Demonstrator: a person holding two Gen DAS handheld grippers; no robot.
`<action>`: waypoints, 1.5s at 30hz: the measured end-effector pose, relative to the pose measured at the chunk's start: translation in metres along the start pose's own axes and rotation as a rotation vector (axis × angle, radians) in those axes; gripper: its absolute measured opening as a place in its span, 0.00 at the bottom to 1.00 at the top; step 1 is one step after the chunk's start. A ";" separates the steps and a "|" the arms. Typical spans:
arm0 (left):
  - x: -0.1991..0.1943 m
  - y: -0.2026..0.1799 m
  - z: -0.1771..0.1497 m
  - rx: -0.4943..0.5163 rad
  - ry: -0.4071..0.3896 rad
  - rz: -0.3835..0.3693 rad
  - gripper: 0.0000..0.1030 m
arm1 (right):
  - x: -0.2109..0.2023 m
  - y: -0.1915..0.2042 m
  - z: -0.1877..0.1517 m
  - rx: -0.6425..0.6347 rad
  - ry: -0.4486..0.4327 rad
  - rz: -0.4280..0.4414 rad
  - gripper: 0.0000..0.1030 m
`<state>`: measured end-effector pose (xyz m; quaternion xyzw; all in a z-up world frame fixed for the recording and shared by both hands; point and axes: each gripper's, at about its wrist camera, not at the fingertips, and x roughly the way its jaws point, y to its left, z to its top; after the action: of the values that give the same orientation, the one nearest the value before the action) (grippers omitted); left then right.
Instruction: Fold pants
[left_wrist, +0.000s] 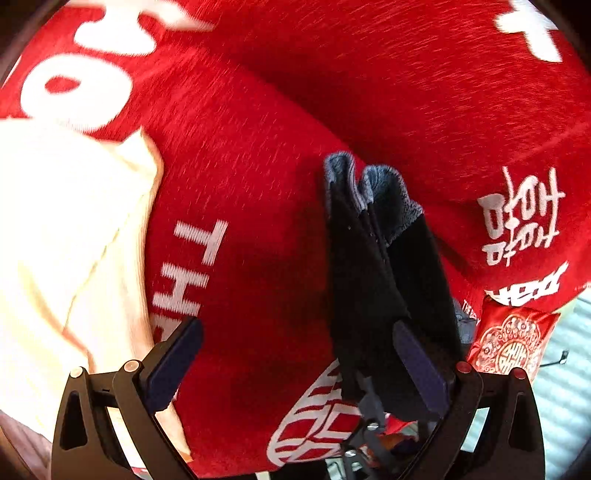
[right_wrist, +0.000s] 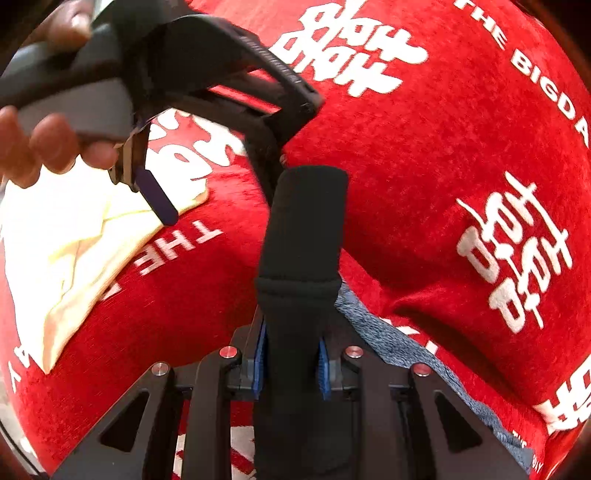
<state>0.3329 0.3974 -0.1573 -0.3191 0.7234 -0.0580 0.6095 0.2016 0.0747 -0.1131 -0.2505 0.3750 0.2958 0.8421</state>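
The black pants (right_wrist: 301, 236), with a grey-blue fleecy inside (left_wrist: 373, 184), hang bunched and folded above a red cloth. My right gripper (right_wrist: 291, 363) is shut on the pants; a folded band of them stands up between its blue pads. In the left wrist view the pants (left_wrist: 373, 280) hang just inside the right finger (left_wrist: 421, 363). My left gripper (left_wrist: 295, 354) is open, its left finger (left_wrist: 173, 360) well apart and empty. The left gripper also shows in the right wrist view (right_wrist: 155, 195), held by a hand at upper left.
A red cloth with white lettering (left_wrist: 258, 155) covers the surface, with folds. A cream garment (left_wrist: 62, 236) lies at the left, also in the right wrist view (right_wrist: 74, 240). A small red patterned pouch (left_wrist: 513, 343) sits at the cloth's right edge.
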 end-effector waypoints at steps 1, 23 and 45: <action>0.003 -0.002 0.000 0.010 0.009 0.001 0.99 | 0.002 0.003 0.000 -0.006 0.000 0.000 0.24; 0.009 -0.003 0.017 0.029 0.077 -0.120 0.99 | 0.009 0.037 -0.010 -0.172 -0.011 -0.043 0.24; 0.045 -0.033 0.019 0.203 0.128 0.034 0.91 | 0.004 0.050 -0.010 -0.182 -0.020 -0.045 0.24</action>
<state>0.3606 0.3526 -0.1842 -0.2389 0.7565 -0.1410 0.5922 0.1647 0.1044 -0.1319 -0.3313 0.3324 0.3124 0.8259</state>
